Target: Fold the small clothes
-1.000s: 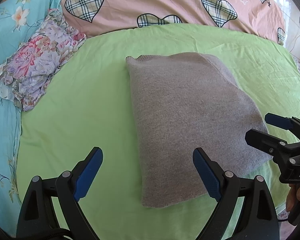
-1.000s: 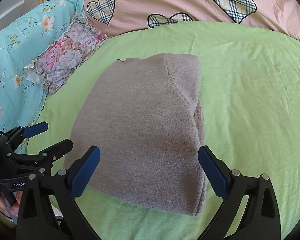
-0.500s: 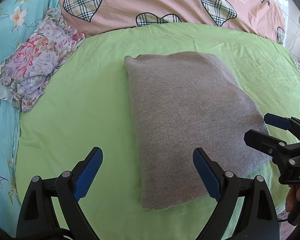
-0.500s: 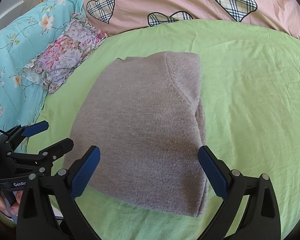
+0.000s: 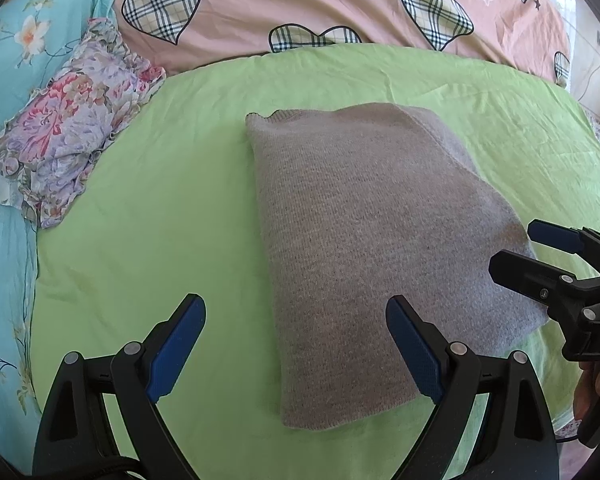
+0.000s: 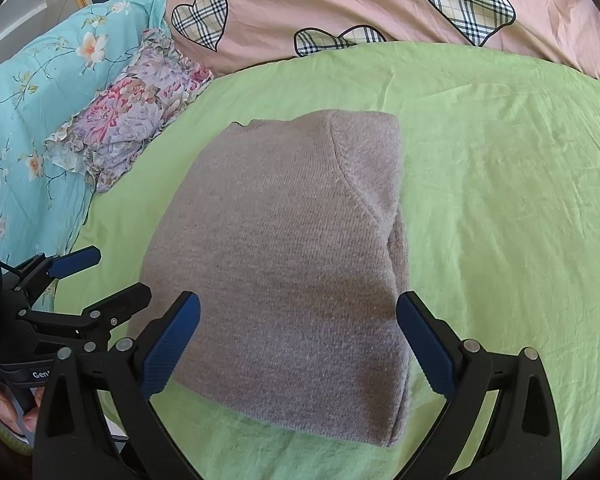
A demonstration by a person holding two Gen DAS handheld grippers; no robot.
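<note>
Folded grey knit sweater (image 5: 364, 248) flat on light-green bed sheet (image 5: 172, 208), centre of bed. Left hand-held gripper (image 5: 296, 344) spread wide, empty, over sweater's near-left edge. Right hand-held gripper (image 6: 298, 340) also spread wide, empty, above near edge. Crumpled floral cloth (image 5: 68, 136) far left, well apart.

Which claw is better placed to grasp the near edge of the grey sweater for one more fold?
Probably the right claw: it is open with the grey sweater centred between its fingers. The left claw, also open, mostly frames bare green sheet.
</note>
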